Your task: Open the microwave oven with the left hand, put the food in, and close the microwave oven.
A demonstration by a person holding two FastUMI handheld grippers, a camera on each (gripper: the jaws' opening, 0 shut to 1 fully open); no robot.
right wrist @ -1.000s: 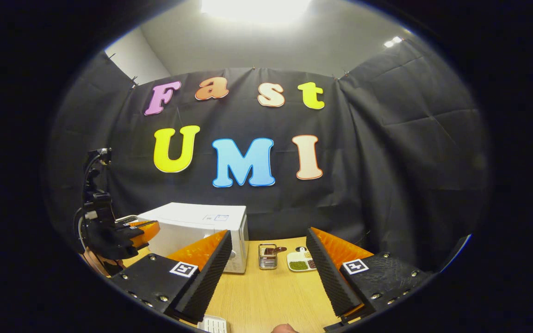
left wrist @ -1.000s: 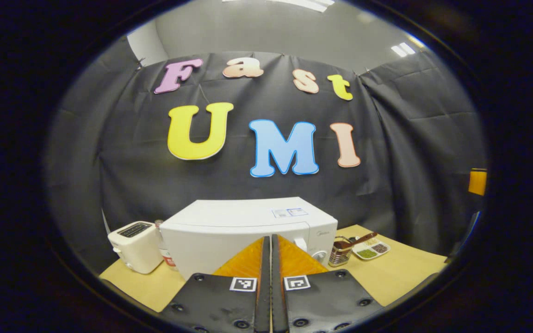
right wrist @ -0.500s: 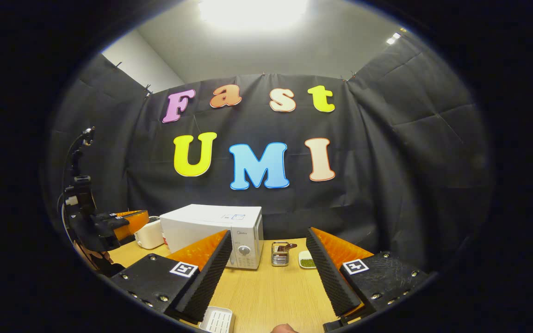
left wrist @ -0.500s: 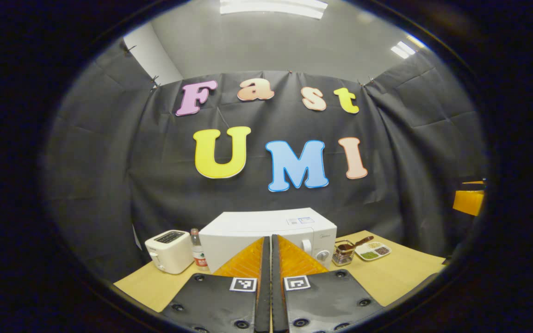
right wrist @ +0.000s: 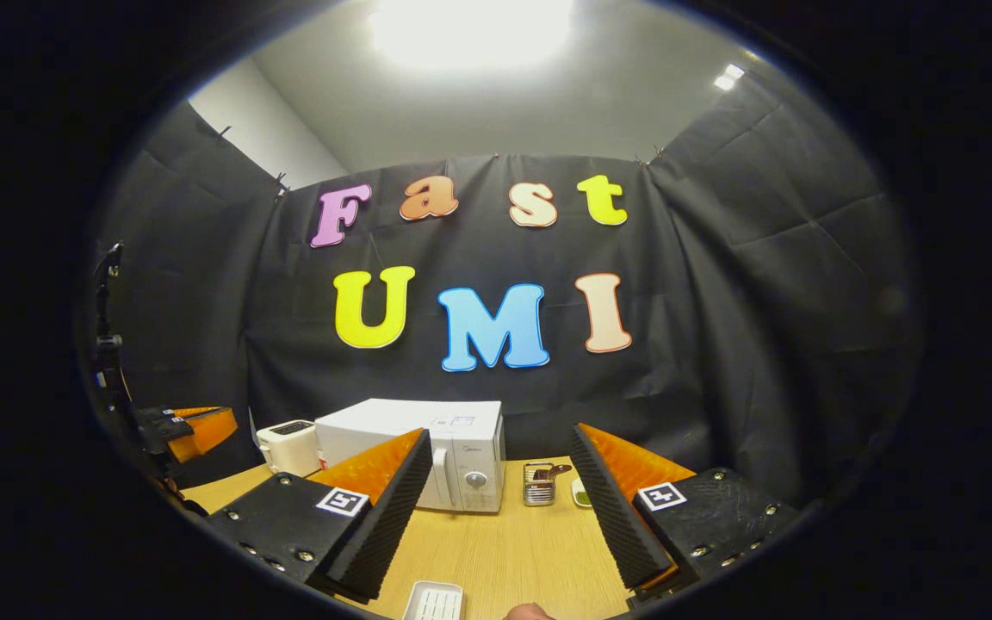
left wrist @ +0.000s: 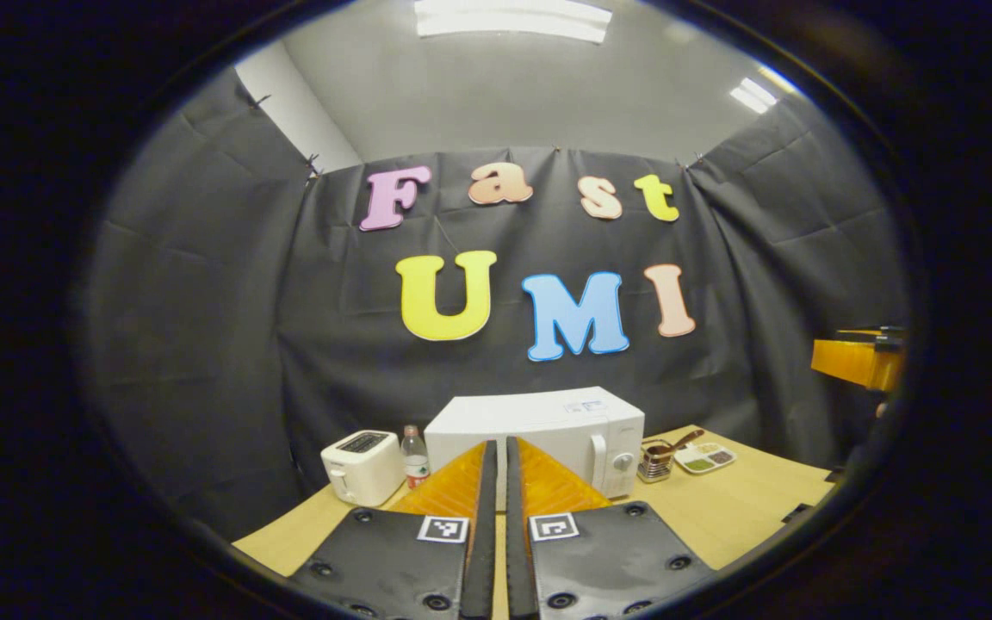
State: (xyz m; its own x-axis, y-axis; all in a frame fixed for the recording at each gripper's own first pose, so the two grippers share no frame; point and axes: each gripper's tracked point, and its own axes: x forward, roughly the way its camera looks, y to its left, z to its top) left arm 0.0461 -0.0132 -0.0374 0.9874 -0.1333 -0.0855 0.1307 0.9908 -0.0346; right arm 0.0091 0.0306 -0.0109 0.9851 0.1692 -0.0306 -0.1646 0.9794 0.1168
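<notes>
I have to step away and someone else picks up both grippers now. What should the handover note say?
Left gripper: shut, holding nothing, aimed at the microwave oven from a distance.
Right gripper: open, empty, above the table.
Microwave oven: door closed, handle and dial at its right; toaster and bottle to its left, a metal basket and a small dish to its right.
A white tray lies near the right gripper.
Done: nothing yet. Left: open the door, load food, close.

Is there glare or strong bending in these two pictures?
Right gripper view: the ceiling lamp is blown out to plain white. Left gripper view: the ceiling light keeps its shape. In both views the fisheye bends the cloth wall, while the microwave stays sharp.
</notes>
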